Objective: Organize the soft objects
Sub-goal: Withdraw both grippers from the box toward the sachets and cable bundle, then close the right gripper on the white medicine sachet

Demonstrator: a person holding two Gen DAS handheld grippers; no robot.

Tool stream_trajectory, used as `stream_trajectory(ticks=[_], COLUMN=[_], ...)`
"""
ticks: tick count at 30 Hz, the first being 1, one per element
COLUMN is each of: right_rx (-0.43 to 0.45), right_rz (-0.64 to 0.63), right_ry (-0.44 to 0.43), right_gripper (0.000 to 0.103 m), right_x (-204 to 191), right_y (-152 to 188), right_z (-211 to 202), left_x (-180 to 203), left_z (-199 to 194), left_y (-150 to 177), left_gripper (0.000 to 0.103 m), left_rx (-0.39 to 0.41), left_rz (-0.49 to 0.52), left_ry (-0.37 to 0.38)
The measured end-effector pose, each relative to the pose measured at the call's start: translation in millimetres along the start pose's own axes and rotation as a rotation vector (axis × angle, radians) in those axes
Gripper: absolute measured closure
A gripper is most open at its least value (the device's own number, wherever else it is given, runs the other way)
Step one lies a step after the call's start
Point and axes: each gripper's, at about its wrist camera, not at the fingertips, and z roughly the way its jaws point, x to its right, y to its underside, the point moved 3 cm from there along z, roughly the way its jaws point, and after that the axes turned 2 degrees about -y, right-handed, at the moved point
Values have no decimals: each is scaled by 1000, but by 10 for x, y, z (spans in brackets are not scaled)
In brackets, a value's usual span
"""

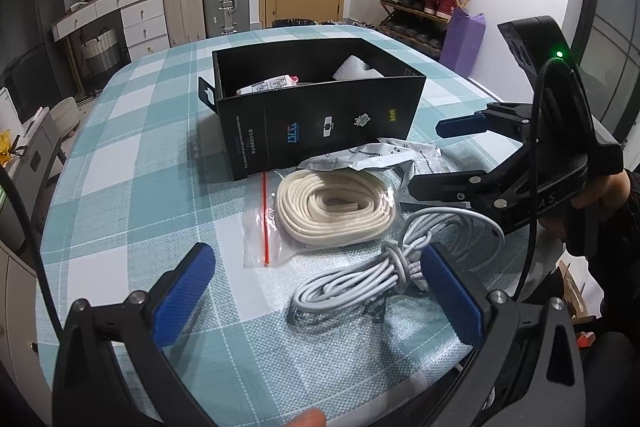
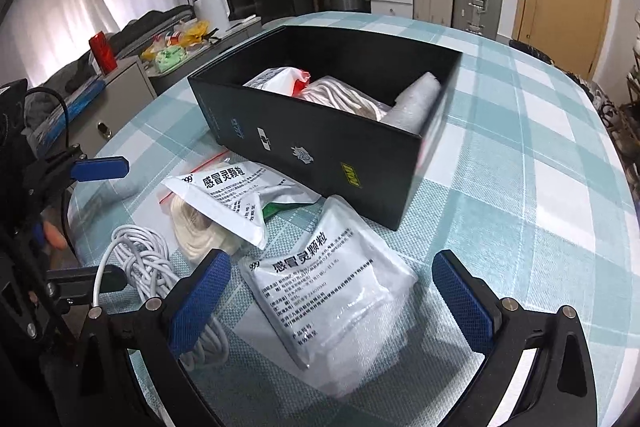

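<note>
Blue pads: left gripper (image 1: 316, 291) gaping wide over white cable (image 1: 360, 277); right gripper (image 2: 332, 291) gaping over medicine sachet (image 2: 328, 301), gripping nothing.
Beyond: cream cord (image 1: 336, 207) lying bagged (zip strip red).
Box: black box (image 2: 320, 143) sitting on checked tablecloth (image 2: 520, 187).

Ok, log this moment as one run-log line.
left gripper: open, over white cable | right gripper: open, over medicine sachet | black box: partly filled | nothing held

Black box (image 2: 320, 143) top open — pouches (image 2: 320, 291), white cable (image 1: 384, 267) crowd its near wall.
</note>
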Motion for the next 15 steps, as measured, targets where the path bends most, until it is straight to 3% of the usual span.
stream_trajectory(ticks=[8,15], right_rx=[-59,-59], right_rz=[16,33], right_ry=[31,63], right_gripper=[1,1], right_x=[95,242], right_y=[-5,72], right_z=[112,47], left_x=[-11,-34], left_z=[48,68], left_y=[12,6], left_gripper=[0,0], left_rx=[-12,-12], left_rz=[-8,-20], left_ry=[-7,-2])
